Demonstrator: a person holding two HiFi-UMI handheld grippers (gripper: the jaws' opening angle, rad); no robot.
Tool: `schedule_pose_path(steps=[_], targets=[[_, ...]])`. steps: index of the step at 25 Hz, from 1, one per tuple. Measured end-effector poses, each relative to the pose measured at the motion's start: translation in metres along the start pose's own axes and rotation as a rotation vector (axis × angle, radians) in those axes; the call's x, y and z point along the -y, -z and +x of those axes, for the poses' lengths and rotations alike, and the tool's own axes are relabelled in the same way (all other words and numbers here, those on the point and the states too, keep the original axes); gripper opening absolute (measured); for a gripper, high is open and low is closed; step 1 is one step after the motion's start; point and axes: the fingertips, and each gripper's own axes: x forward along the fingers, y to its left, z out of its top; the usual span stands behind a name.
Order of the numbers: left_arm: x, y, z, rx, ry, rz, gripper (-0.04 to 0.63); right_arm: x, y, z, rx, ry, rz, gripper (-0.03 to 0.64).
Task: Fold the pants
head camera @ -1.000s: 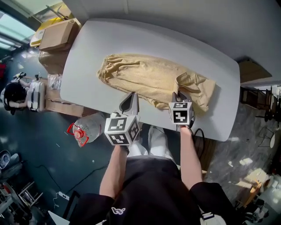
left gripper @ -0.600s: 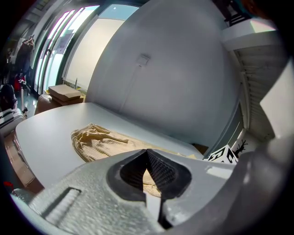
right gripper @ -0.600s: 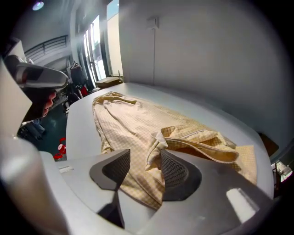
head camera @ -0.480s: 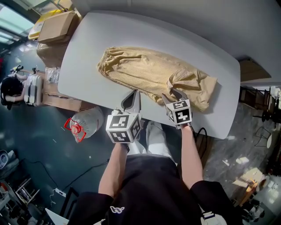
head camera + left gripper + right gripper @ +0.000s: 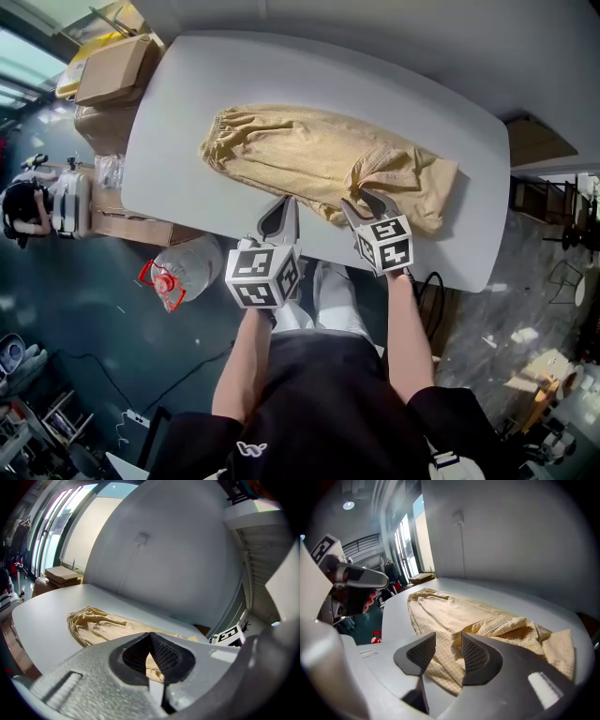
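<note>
Pants, beige checked, lie on the white table. Right gripper at their near edge: jaws apart, just narrowing, clamping nothing. Left gripper: closed, empty. Brown cardboard box beside table: shut.

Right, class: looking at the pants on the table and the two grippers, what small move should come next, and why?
Probably ease the right gripper forward and close it on the bunched fold just ahead. Its jaws, which have just been closing slightly, stand apart with nothing pressed between them. That fold lies crumpled on top of the pants, not flat, so it likely needs gripping and smoothing.
</note>
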Motion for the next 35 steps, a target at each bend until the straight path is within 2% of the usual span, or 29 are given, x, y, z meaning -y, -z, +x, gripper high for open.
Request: schedule_pose_path(steps=[6,15,21,24,26,30,34,35], targets=[[0.024,-0.003,0.016,-0.01,0.056,0.026,0.005,0.046,-0.018,-0.035,0.126,0.134,0.113,0.127],[0.097,-0.023,0.05,-0.014,0.21,0.122,0.004,0.108,-0.024,-0.116,0.301,0.323,0.264,0.005],[0.158,-0.034,0.066,-0.019,0.331,0.189,0.005,0.135,-0.029,-0.197,0.454,0.376,0.395,0.003],[0.187,-0.039,0.069,-0.01,0.389,0.22,0.004,0.143,-0.05,-0.245,0.592,0.418,0.414,0.003],[0.205,-0.043,0.069,0.002,0.423,0.242,0.004,0.145,-0.057,-0.264,0.638,0.459,0.404,0.003],[0.23,-0.048,0.069,0.013,0.476,0.288,0.003,0.148,-0.051,-0.271,0.631,0.515,0.4,0.003],[0.234,-0.043,0.072,-0.015,0.489,0.31,0.003,0.153,-0.037,-0.27,0.618,0.552,0.436,0.011],[0.234,-0.041,0.073,-0.023,0.489,0.313,0.003,0.154,-0.033,-0.268,0.612,0.539,0.448,0.078]])
